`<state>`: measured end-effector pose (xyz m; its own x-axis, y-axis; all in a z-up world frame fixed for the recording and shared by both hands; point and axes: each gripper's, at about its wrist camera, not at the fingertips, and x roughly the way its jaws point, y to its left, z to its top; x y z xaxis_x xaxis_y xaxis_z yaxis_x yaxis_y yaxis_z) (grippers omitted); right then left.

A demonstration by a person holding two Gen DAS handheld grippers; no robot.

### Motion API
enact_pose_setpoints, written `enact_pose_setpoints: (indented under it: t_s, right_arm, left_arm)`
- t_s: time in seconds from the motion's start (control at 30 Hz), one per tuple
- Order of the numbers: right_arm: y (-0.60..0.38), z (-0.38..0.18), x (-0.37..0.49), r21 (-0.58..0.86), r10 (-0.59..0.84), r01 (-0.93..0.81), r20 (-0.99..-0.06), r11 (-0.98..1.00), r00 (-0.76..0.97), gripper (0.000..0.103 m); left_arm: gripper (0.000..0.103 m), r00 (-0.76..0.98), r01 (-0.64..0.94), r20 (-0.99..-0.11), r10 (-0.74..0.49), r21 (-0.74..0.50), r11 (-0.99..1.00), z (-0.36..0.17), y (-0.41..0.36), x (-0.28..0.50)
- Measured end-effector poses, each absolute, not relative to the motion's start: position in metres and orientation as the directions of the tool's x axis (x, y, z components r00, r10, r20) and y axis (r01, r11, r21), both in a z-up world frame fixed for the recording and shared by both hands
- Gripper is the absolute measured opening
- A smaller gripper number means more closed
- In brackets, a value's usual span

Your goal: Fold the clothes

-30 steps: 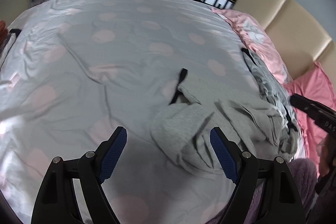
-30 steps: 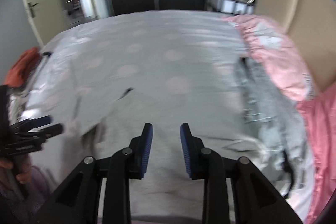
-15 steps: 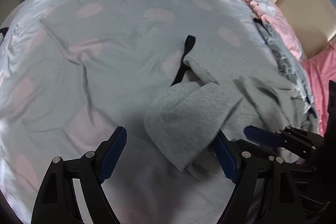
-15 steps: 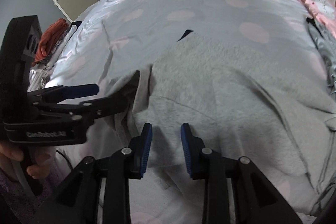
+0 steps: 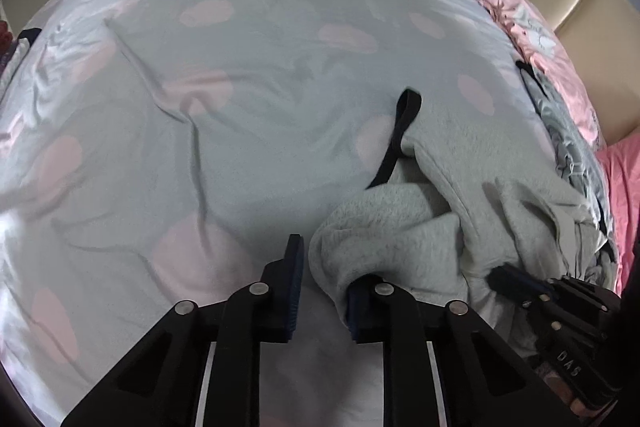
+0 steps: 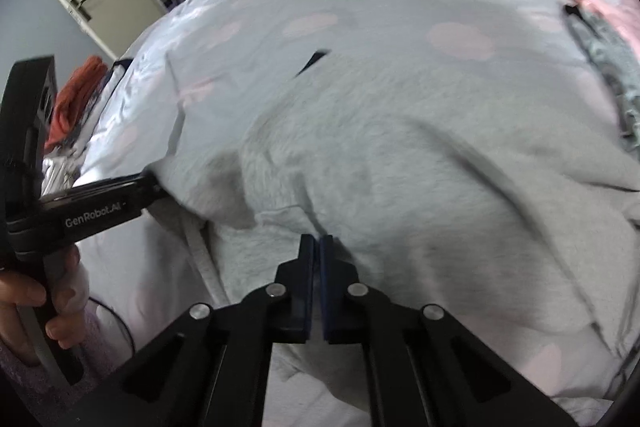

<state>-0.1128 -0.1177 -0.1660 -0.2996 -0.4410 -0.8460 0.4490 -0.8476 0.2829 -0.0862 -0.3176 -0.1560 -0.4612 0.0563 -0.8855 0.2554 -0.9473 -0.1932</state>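
A grey fleece garment [image 5: 448, 187] lies rumpled on the near right part of a grey duvet with pink dots [image 5: 240, 67], a black strap [image 5: 404, 131] at its far edge. The left gripper [image 5: 320, 291] is closing, a bunched fold of the fleece between its blue pads. The right gripper [image 6: 317, 267] has its jaws together at a seam of the garment [image 6: 400, 167]; it seems to pinch the cloth, though blur hides the contact. A pink pillow [image 5: 540, 39] lies at the headboard.
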Motion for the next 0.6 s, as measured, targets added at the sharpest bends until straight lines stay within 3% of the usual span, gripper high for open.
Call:
enact_pose_setpoints:
  t_s: [0.27,0.47,0.6]
  right_arm:
    - [-0.082,-0.094,-0.102,0.174,-0.37,0.396,-0.784,-0.902,-0.498,0.002]
    - [-0.091,0.018,-0.108,0.09,-0.374,0.433,-0.678,-0.897,-0.633,0.001]
    - [-0.113,0.097,-0.099,0.087,-0.453,0.504,-0.586,-0.859,-0.672,0.0]
  left_arm:
    - [0.008,-0.616,0.256,-0.788,0.014,-0.217,-0.942,-0.097,-0.327,-0.058]
    - [0.005,-0.761,0.199,-0.649,0.004,-0.239,-0.95,0.0,-0.331,-0.036]
    - [0.005,-0.817,0.147,-0.577,0.01,-0.225,-0.963,0.07,-0.338,-0.012]
